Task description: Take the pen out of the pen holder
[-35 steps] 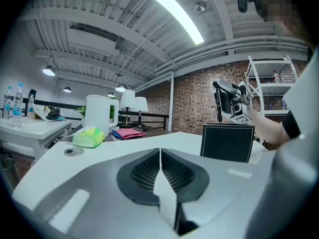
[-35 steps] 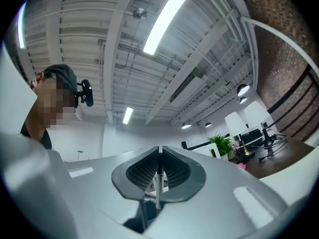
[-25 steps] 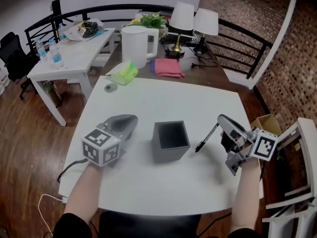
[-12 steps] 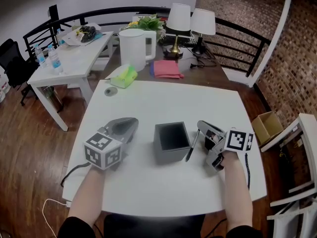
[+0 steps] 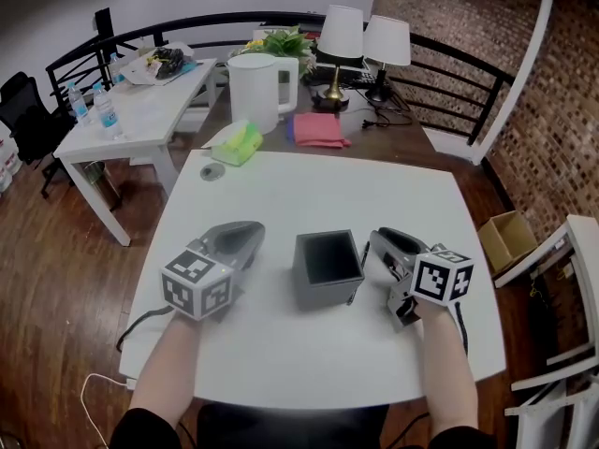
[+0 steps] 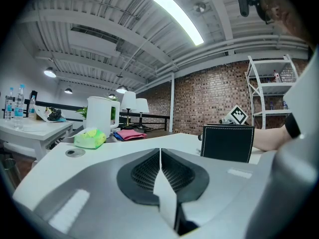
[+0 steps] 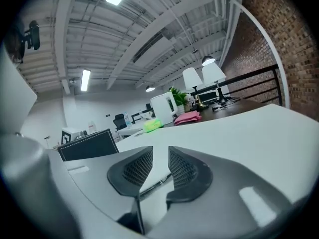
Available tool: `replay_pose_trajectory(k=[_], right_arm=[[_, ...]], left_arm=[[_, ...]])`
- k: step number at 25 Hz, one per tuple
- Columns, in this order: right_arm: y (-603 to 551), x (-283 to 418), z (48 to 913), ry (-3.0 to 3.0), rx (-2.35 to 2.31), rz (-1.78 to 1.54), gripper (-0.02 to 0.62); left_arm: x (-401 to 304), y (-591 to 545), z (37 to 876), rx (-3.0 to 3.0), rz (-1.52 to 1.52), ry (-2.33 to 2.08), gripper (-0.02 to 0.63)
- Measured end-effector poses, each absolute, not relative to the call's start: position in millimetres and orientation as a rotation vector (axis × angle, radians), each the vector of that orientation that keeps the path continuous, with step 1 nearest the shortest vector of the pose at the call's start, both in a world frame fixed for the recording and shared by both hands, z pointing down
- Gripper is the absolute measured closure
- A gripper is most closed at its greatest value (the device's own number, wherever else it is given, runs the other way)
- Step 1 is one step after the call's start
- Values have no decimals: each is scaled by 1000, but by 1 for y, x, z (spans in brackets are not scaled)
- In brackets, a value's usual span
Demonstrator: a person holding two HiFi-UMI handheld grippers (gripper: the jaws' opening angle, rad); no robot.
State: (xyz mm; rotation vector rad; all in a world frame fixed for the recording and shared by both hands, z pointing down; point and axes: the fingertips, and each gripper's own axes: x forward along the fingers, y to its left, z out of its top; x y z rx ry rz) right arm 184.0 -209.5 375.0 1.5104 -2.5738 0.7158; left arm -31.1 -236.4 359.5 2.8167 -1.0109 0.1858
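The dark square pen holder (image 5: 328,268) stands empty in the middle of the white table (image 5: 309,190); it also shows in the left gripper view (image 6: 227,143) and the right gripper view (image 7: 88,146). My right gripper (image 5: 382,248) rests low on the table just right of the holder. Its jaws are opening, and the black pen (image 7: 157,182) lies on the tabletop in the gap between them (image 7: 160,156), untouched by the pads. In the head view the pen is hidden under that gripper. Left of the holder my left gripper (image 5: 249,233) lies still, shut and empty (image 6: 160,151).
At the far edge sit a green tissue pack (image 5: 237,143) and a small round disc (image 5: 211,172). Behind on a dark desk are a white jug (image 5: 255,84), a pink cloth (image 5: 316,127) and two lamps (image 5: 342,31). A cardboard box (image 5: 505,237) stands on the floor at right.
My right gripper came down and to the left with the pen, ending beside the holder. Its jaws have spread and the pen now lies on the table. The left gripper stayed put.
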Motion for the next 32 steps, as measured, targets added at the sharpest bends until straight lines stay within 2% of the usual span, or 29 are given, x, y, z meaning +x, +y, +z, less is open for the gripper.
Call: replay_pose_trajectory(k=[11,17,22,32], right_arm=[[-191,221,363,-2554,1592,537,473],[-178,241,351,-2587,1753,409,577],[-171,233,357,-2485,1722,278,583],[-172,228,359,-2505,1671,291,583]], left_arm=[[-32,-236,359,2816,185,-1012,597],[-32,-236,358,2818,184,-1012,597],[-32,-236,356,2820,181,-1012,597],[-32,-235,357,2816,177,-1019,597]])
